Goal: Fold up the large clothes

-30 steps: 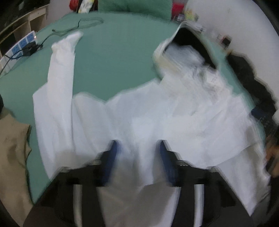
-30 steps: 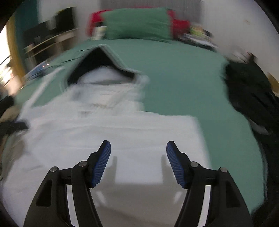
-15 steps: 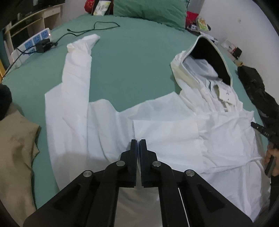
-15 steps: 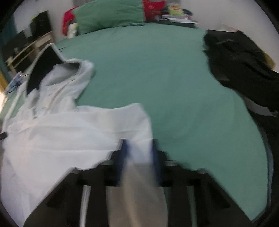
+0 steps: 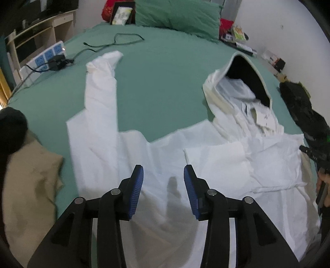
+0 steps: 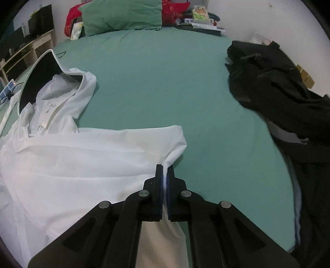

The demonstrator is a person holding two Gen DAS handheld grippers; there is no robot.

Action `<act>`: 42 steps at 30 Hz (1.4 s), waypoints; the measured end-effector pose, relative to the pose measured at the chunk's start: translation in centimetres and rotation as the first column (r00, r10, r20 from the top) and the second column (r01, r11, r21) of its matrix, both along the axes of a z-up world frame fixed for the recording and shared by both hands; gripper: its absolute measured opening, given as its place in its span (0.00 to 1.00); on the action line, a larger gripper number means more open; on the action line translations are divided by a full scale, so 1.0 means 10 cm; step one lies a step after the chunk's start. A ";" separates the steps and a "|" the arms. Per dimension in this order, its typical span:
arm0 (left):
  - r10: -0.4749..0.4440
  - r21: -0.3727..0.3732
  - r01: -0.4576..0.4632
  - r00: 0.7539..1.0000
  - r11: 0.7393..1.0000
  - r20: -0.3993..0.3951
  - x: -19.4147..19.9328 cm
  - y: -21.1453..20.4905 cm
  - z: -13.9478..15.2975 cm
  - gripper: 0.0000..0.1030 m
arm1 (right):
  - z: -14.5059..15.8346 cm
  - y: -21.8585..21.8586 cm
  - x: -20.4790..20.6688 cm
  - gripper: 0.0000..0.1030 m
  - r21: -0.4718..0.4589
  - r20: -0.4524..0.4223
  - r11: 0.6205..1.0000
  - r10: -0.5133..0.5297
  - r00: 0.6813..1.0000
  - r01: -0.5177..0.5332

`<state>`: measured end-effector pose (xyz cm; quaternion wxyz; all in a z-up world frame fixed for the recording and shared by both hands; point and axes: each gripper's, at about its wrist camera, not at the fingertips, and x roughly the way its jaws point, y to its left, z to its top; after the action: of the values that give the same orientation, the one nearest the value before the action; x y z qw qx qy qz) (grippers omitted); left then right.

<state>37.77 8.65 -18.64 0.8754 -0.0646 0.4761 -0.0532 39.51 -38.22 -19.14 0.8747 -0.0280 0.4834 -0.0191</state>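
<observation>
Jaws of the right gripper [image 6: 164,171] are pressed together on a fold of the white jacket [image 6: 86,156], pinching its near right edge where the cloth lifts off the bed [image 6: 165,82]. On the left gripper [image 5: 163,175] the jaws stand apart and are opening, with nothing between them; the jacket lies flat below.

That jacket is spread across the near half of the green bed. Its hood [image 5: 245,72], dark inside, points toward the pillow [image 5: 177,14]. One sleeve [image 5: 101,86] stretches straight out toward the far left, and a paper tag [image 5: 265,118] shows just below the hood. A folded panel of cloth lies over the chest.

Beside the jacket, at the bed's left edge, sits a tan garment [image 5: 26,185] with something black above it. Black clothes [image 6: 278,92] are heaped along the right edge, well apart from the jacket. A thin cable [image 5: 123,39] loops on the sheet beyond the sleeve, near a power strip [image 5: 46,58] with a plug in it. Books and small packets crowd the head of the bed by the wall.
</observation>
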 end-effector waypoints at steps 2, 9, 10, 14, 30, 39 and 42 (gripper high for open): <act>0.005 0.013 -0.006 0.999 1.000 0.038 -0.04 0.07 0.12 0.42 | 0.13 0.10 -0.02 0.10 -0.020 0.028 1.000 -0.017 0.999 0.018; 0.084 0.031 -0.087 0.991 0.996 0.103 -0.18 0.50 0.39 0.42 | 0.68 1.00 -0.01 0.59 0.088 0.199 0.992 0.070 0.978 -0.089; 0.110 0.019 -0.112 0.989 0.993 0.101 -0.20 0.62 0.40 0.42 | 0.70 1.22 0.03 0.59 0.108 0.201 0.986 0.106 0.974 -0.129; 0.152 -0.038 -0.149 0.983 0.988 0.101 -0.24 0.93 0.49 0.42 | 0.64 2.06 0.19 0.59 0.184 0.189 0.941 0.251 0.949 -0.285; 0.318 -0.126 -0.302 0.937 0.945 0.143 -0.34 1.75 0.69 0.42 | -0.09 4.35 0.86 0.59 0.431 0.082 0.751 0.519 0.851 -0.500; 0.306 -0.114 -0.292 0.941 0.950 0.140 -0.32 1.73 0.67 0.42 | -0.10 4.63 0.89 0.04 0.394 0.057 0.763 0.537 0.842 -0.513; 0.297 -0.119 -0.282 0.944 0.952 0.142 -0.32 1.67 0.68 0.42 | 0.16 4.36 0.71 0.04 0.332 0.114 0.781 0.523 0.845 -0.529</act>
<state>34.60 25.39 -11.84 0.9044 -0.1718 0.3875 0.0480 46.57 5.41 -17.54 0.8396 -0.0051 0.4448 0.3117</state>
